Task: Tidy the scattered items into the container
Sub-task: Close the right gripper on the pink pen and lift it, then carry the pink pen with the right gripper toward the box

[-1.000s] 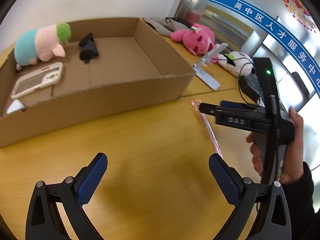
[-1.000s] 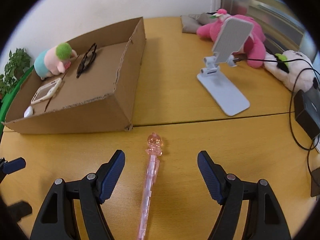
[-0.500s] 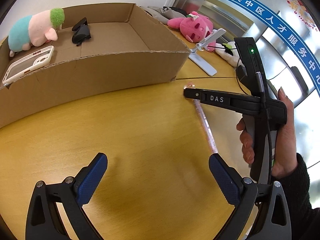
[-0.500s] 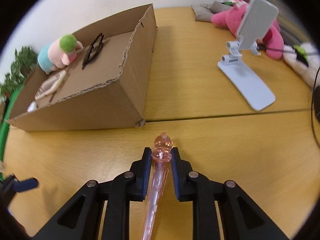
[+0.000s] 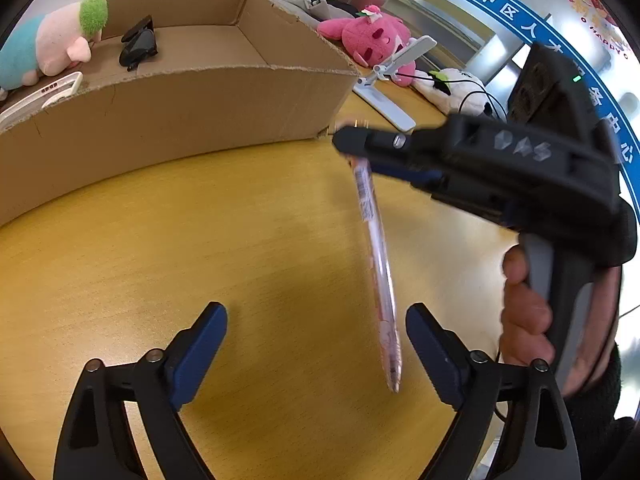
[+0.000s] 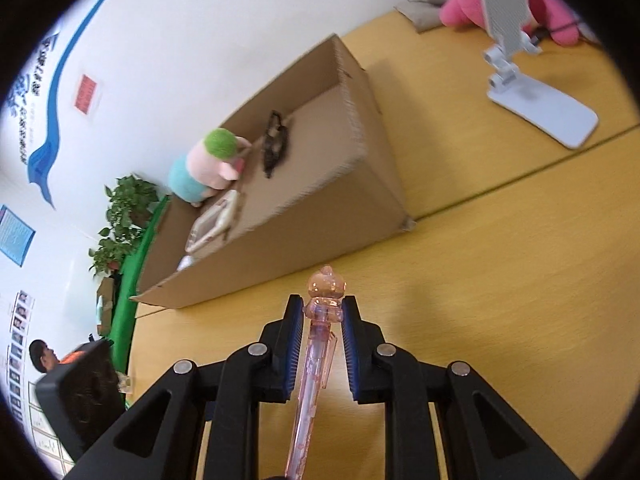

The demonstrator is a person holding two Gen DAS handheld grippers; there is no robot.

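Observation:
My right gripper [image 6: 320, 316] is shut on a clear pink pen [image 6: 316, 344] with a figure top, near its top end. In the left wrist view the pen [image 5: 378, 264] hangs down from the right gripper [image 5: 348, 144], lifted off the wooden table. The cardboard box [image 5: 180, 100] stands just behind; in the right wrist view the box [image 6: 320, 184] lies ahead and left. It holds a plush pig [image 5: 52, 46], black sunglasses [image 5: 138, 44] and a white phone case [image 5: 44, 92]. My left gripper [image 5: 316, 344] is open and empty, low over the table.
A white phone stand [image 6: 532, 84], a pink plush [image 5: 368, 40], a white plush with cables [image 5: 452, 88] and a grey cloth [image 6: 424, 10] lie on the table to the right of the box. A potted plant [image 6: 124, 216] stands beyond the table's left end.
My right gripper closed on the pen and has lifted it off the table, tilting up toward the box. The left gripper moved closer to the box front and stayed open.

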